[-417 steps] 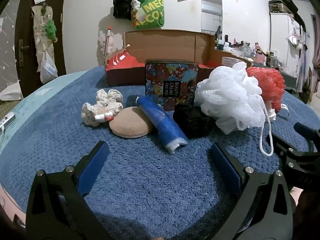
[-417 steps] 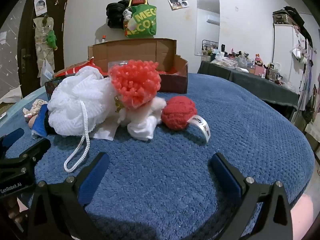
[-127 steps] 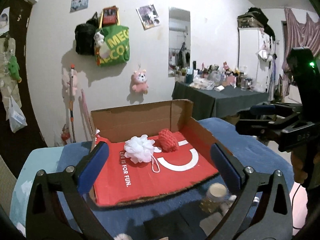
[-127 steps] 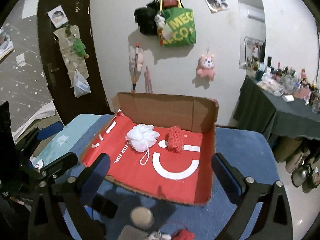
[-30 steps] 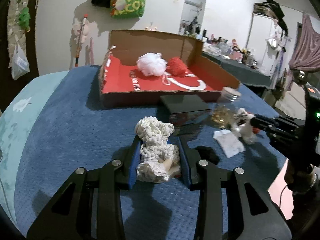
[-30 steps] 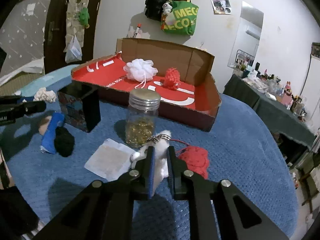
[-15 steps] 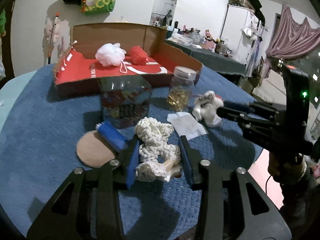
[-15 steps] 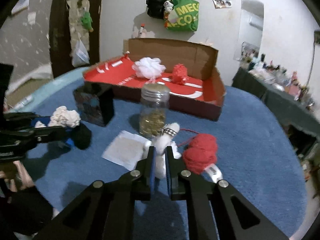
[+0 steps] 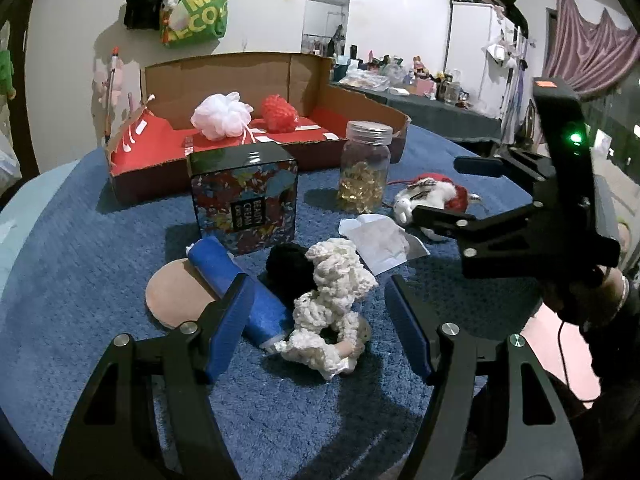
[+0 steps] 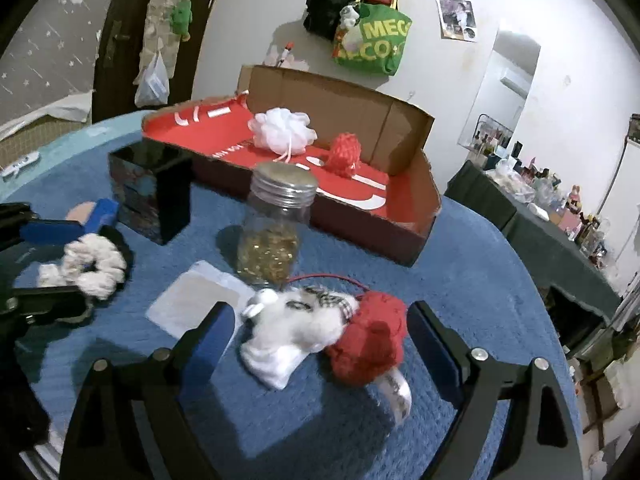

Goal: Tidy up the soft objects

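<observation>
A cream crochet piece (image 9: 332, 300) lies on the blue blanket between the fingers of my left gripper (image 9: 320, 324), whose jaws are opening and stand clear of it. My right gripper (image 10: 320, 340) is opening too, with a white plush toy (image 10: 296, 328) and a red yarn ball (image 10: 372, 340) lying loose between its pads. Each gripper shows in the other's view: the right gripper (image 9: 452, 192) by the plush toy (image 9: 424, 196), the left gripper (image 10: 60, 262) around the crochet piece (image 10: 92, 268). Behind, a cardboard box (image 9: 160, 148) holds a white loofah (image 9: 222, 116) and a red loofah (image 9: 279, 113).
A glass jar (image 9: 364, 168), a dark patterned cream box (image 9: 244, 204), a blue tube (image 9: 236, 284), a tan round pad (image 9: 172, 296), a black pompom (image 9: 288, 268) and a white packet (image 9: 380, 240) crowd the blanket. A person's hand (image 9: 592, 288) holds the right gripper.
Both grippers have opened. The crochet piece and the white plush toy, gripped half a second ago, now lie free on the blanket.
</observation>
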A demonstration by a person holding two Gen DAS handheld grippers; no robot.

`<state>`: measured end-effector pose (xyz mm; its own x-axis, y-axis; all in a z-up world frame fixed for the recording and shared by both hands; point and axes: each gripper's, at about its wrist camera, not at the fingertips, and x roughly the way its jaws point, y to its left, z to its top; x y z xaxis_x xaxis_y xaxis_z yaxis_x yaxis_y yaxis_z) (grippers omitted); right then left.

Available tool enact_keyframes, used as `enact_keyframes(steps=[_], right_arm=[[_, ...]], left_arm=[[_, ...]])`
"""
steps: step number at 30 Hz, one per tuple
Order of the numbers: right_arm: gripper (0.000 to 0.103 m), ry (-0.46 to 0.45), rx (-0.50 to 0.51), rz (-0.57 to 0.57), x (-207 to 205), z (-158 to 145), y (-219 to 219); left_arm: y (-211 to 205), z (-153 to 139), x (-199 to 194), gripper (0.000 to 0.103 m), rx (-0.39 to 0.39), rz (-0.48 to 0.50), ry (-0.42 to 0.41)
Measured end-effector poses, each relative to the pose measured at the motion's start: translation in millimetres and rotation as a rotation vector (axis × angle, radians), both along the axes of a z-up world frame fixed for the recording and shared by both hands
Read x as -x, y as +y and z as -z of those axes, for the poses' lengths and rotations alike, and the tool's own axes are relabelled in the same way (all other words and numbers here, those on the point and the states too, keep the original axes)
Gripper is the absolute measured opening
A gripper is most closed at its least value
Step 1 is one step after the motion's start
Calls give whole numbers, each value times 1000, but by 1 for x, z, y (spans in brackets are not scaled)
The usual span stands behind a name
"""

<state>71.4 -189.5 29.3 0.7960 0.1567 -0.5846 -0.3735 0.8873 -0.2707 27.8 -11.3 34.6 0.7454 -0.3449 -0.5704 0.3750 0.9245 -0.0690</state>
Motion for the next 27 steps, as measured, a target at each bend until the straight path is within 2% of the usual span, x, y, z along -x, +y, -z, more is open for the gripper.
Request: enact_keyframes(steps=[8, 9, 11, 12, 13, 17, 23, 24, 25, 27], right_arm=[[73, 43, 38, -44, -8, 9, 8], [71, 45, 39, -42, -8, 10, 8], [58, 46, 36, -48, -8, 9, 8], [56, 44, 30, -49, -8, 8, 8], [47, 47, 19, -52, -7, 7, 7], [42, 52, -20, -51, -5, 4, 4], [33, 2, -70, -39, 12, -9, 2], [31, 5, -78, -43, 13, -10, 2], [21, 9, -87, -47, 15, -11, 3], [18, 11, -90, -42, 15, -11, 4]], left_arm=[[-12, 8, 4, 66, -78, 30, -53], [-14, 10, 5, 56, -95, 30, -69], [-15, 12, 5, 35, -105, 33, -71], [-14, 14, 2, 35, -103, 31, -56], [-13, 15, 1, 34, -100, 26, -54], [-12, 11, 6, 31, -88, 23, -72], [-12, -2, 8, 29, -66, 37, -93], [-11, -4, 8, 29, -65, 38, -95], [-11, -4, 7, 29, -65, 37, -96], [-11, -5, 7, 29, -64, 40, -92]])
